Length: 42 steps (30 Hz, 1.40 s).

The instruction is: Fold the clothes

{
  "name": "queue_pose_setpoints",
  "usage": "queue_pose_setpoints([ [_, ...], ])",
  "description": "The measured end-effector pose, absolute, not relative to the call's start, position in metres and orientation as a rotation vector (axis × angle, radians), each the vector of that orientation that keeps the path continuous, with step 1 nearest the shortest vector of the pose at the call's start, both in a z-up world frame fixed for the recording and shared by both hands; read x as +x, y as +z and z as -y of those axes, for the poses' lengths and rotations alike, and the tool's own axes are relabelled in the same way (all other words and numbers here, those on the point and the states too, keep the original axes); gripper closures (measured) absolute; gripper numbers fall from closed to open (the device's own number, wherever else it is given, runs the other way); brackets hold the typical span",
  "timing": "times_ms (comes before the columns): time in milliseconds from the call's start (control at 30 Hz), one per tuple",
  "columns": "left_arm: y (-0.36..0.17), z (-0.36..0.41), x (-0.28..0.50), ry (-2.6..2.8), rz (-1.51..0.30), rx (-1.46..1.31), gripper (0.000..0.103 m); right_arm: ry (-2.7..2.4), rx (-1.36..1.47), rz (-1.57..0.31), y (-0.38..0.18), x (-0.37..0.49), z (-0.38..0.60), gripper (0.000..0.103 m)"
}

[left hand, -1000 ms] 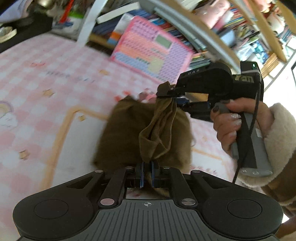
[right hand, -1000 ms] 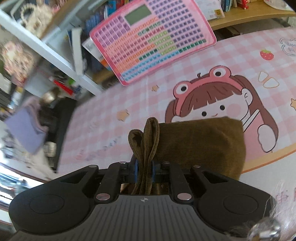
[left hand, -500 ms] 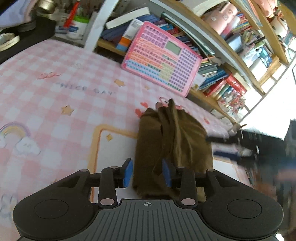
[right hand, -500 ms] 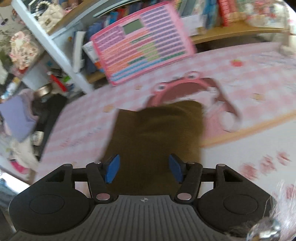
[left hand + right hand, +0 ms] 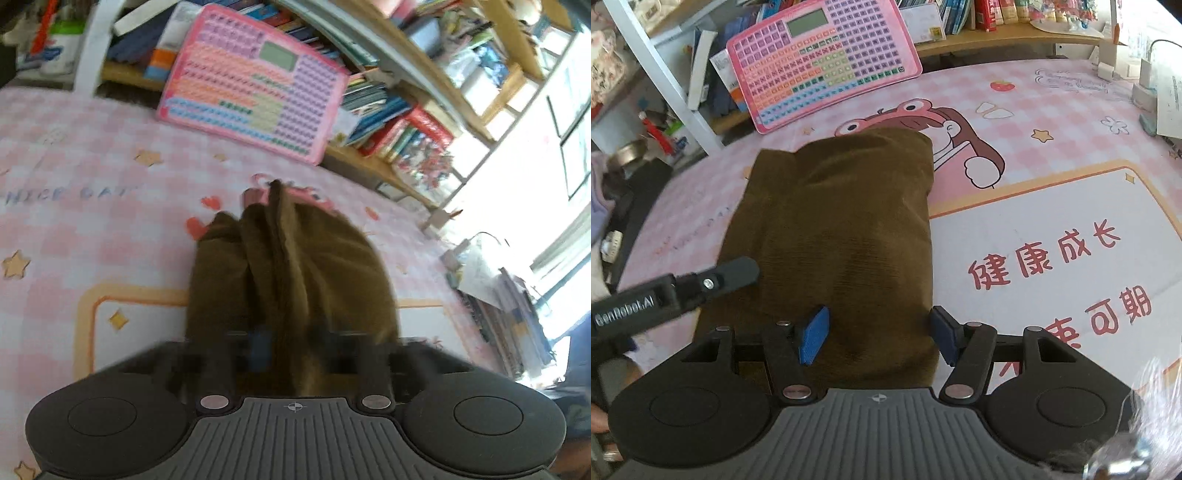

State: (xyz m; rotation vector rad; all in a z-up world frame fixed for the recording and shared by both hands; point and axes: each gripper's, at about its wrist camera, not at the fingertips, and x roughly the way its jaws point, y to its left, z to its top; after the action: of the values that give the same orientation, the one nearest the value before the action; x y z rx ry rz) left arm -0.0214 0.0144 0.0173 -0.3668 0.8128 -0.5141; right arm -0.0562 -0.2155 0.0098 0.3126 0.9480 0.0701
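Note:
A brown garment [image 5: 842, 229] lies folded in a rough rectangle on the pink cartoon table mat [image 5: 1052, 122]. My right gripper [image 5: 879, 336] hovers open over the garment's near end, with blue pads [image 5: 812, 334] apart and nothing pinched. In the left wrist view, which is blurred by motion, the garment [image 5: 332, 273] shows a raised ridge of folds running toward my left gripper [image 5: 297, 349]. That gripper looks open, with cloth lying between its fingers. The right wrist view catches one finger of the left gripper [image 5: 738, 271] at the garment's left edge.
A pink keypad toy board [image 5: 823, 59] leans against the bookshelf behind the table. Chargers and papers [image 5: 1145, 85] sit at the far right edge of the table. A shelf post and clutter [image 5: 653, 122] stand at the left.
Both grippers were shut on the garment's bunched edge a second ago. Both have opened and let go, and the garment now lies folded on the mat. The left view has turned blurry.

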Motion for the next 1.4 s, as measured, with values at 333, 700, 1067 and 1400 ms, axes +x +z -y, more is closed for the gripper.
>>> queue_pose_setpoints([
  [333, -0.008, -0.014, -0.014, -0.428, -0.862, -0.273, 0.083, 0.103, 0.319, -0.976, 0.002, -0.051, 0.214, 0.042],
  [700, 0.016, -0.022, -0.016, -0.388, -0.794, -0.268, 0.071, 0.114, 0.282, -0.897, 0.022, -0.041, 0.215, 0.041],
  [1067, 0.004, -0.016, -0.009, -0.375, -0.838, -0.185, 0.056, 0.098, 0.261, -0.967, -0.001, -0.011, 0.215, 0.041],
  [1400, 0.020, -0.018, -0.006, -0.382, -0.809, -0.246, 0.042, 0.071, 0.426, -0.978, 0.001, -0.014, 0.229, 0.040],
])
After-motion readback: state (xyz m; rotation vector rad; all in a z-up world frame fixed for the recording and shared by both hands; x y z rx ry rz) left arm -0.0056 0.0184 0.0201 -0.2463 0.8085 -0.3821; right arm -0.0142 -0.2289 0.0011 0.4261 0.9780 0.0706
